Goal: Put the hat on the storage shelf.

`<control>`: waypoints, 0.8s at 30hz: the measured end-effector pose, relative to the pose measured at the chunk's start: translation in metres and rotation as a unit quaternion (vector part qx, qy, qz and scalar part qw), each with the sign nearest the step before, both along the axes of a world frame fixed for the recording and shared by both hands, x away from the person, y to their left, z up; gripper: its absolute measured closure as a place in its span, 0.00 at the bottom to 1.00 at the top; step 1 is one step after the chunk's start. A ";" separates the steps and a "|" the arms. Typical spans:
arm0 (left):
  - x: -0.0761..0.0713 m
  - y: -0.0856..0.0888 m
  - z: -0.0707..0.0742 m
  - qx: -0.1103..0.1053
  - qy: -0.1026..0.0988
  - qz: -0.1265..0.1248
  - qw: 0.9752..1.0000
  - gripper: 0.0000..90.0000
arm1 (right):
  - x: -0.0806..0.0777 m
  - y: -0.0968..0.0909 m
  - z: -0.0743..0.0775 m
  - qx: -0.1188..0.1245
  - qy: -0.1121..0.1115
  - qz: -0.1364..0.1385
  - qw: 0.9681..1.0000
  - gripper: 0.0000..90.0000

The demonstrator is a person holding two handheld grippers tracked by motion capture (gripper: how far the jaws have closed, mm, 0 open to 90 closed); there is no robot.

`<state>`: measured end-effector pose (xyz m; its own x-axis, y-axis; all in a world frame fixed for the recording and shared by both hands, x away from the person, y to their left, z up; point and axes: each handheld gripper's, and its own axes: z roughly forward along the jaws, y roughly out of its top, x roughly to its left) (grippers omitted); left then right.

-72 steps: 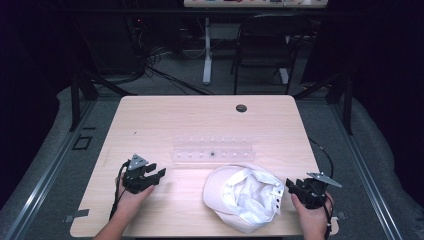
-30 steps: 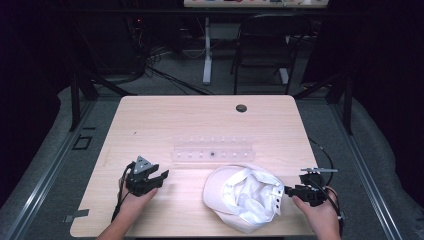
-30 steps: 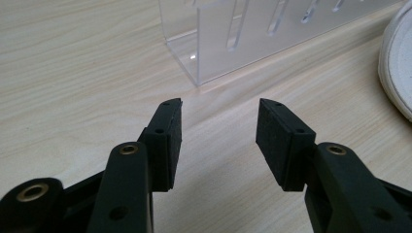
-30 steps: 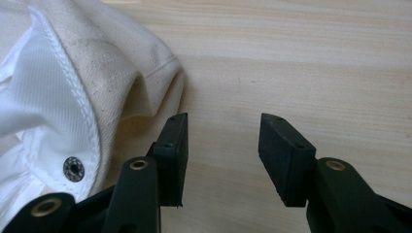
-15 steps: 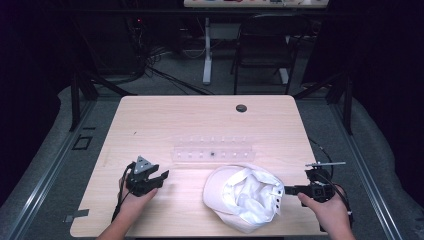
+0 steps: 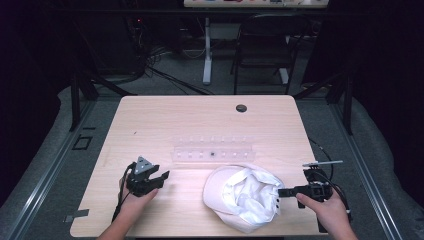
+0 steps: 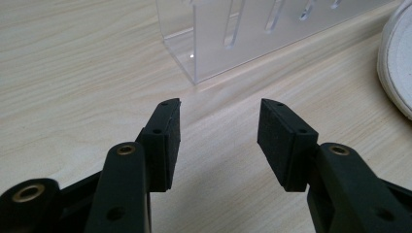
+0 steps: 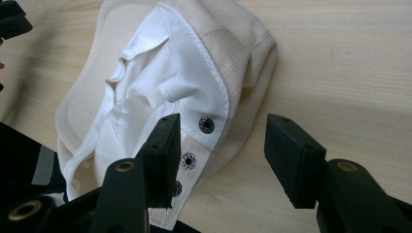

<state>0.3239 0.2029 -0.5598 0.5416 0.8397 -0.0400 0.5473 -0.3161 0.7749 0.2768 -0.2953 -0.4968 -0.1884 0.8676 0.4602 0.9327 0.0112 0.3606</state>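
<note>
**Both claws open, low at the near edge**

Left hand (image 6: 134, 201) entering from the bottom, holding the left claw (image 6: 162, 177) low, jaws parted with an empty gap, pointed forward and to the right. Right hand (image 6: 322, 206) gripping the right claw (image 6: 278, 193) level, pointed to the left, jaws spread wide. Left claw's pads (image 7: 168, 141) clean and apart. Right claw's pads (image 8: 291, 155) also apart, closed on nothing.

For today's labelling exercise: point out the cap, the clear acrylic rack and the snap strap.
cap (image 6: 235, 197), high view, white lining
clear acrylic rack (image 7: 252, 34), left gripper view, front wall
snap strap (image 8: 187, 167), right gripper view, middle snap
</note>
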 end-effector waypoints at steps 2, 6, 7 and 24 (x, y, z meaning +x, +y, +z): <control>0.000 0.000 0.000 0.003 -0.002 -0.001 1.000 0.57 | 0.001 0.002 -0.002 0.008 0.003 0.001 1.000 0.54; -0.002 -0.004 0.000 0.019 -0.012 -0.007 1.000 0.57 | 0.003 0.005 -0.006 0.022 0.009 0.005 1.000 0.54; -0.003 -0.005 0.000 0.021 -0.012 -0.009 1.000 0.57 | 0.003 0.006 -0.007 0.024 0.010 0.003 1.000 0.54; -0.001 -0.002 0.000 0.013 -0.007 -0.007 1.000 0.57 | 0.010 0.014 -0.026 0.068 0.039 0.002 0.997 0.53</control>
<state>0.3229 0.2006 -0.5593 0.5535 0.8328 -0.0111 0.5318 -0.3431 0.7742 0.2868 -0.2812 -0.5225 -0.1499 0.7957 0.5868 0.9582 -0.0293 0.2845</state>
